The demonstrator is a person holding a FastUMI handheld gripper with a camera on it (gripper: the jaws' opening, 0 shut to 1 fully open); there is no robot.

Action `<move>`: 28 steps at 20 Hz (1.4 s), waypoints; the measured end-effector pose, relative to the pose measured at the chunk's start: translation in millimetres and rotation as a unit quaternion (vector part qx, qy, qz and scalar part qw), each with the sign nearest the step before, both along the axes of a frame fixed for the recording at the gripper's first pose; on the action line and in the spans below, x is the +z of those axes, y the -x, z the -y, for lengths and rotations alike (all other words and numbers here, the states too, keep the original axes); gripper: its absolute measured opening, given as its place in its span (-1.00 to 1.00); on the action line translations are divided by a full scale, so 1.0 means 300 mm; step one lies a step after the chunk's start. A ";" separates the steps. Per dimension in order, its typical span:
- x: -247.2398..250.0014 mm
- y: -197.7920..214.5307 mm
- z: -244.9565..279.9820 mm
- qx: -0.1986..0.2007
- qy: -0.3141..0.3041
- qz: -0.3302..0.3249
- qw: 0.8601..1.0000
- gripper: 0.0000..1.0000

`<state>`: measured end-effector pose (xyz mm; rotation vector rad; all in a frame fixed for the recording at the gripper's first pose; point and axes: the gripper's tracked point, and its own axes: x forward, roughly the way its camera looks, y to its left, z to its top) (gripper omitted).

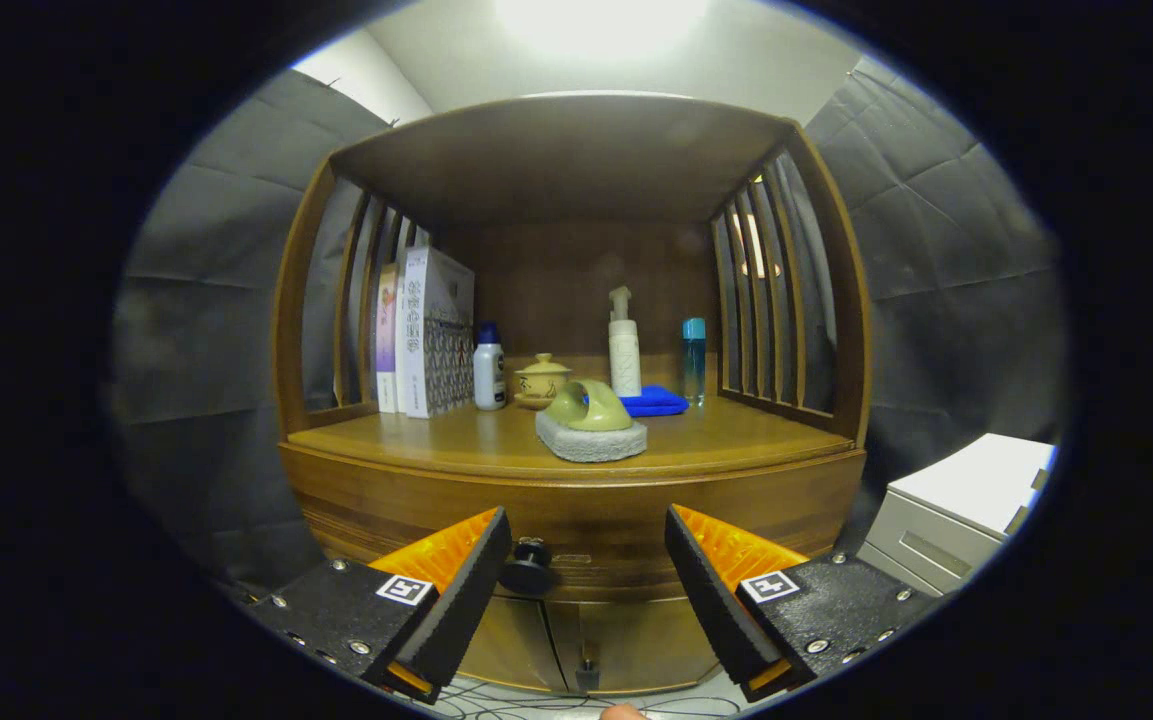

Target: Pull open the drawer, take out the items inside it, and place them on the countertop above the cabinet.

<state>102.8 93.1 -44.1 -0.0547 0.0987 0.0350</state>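
A: Tongs (588, 560) — state?

B: Spread wide, nothing btwn the fingers, touching nothing. Round dark drawer knob (527, 570) sits just ahead, close by the left finger (456, 600), off-centre in the gap.

A: Drawer?

B: Brown wooden drawer front (586, 535) looks flush w/ the cabinet, i.e. closed. Contents hidden.

A: So which step?

B: Can't pin it. Fits lining up on the knob to pull, or a drawer pushed shut again w/ stuff already out.

A: What's up top?

B: Brown wooden countertop (416, 435): grey stone-like pad w/ a green curved holder (591, 420) nearest, then a blue cloth (654, 402), a small lidded ceramic pot (541, 380), white blue-capped bottle (489, 368), white pump bottle (624, 350), clear blue-capped bottle (694, 358), boxes (426, 335) far left.

A: If pulling?

B: Would need the knob centred btwn the fingers, then a firm close on it.
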 end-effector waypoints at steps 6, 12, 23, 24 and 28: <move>0.093 0.189 0.028 0.032 -0.005 0.010 0.999 0.92; 0.124 0.317 0.044 0.044 -0.020 0.004 0.999 0.92; 0.122 0.375 0.099 0.038 -0.022 0.009 0.999 0.92; 0.126 0.374 0.103 0.037 -0.021 0.011 0.999 0.92; 0.122 0.367 0.099 0.035 -0.022 0.010 0.999 0.92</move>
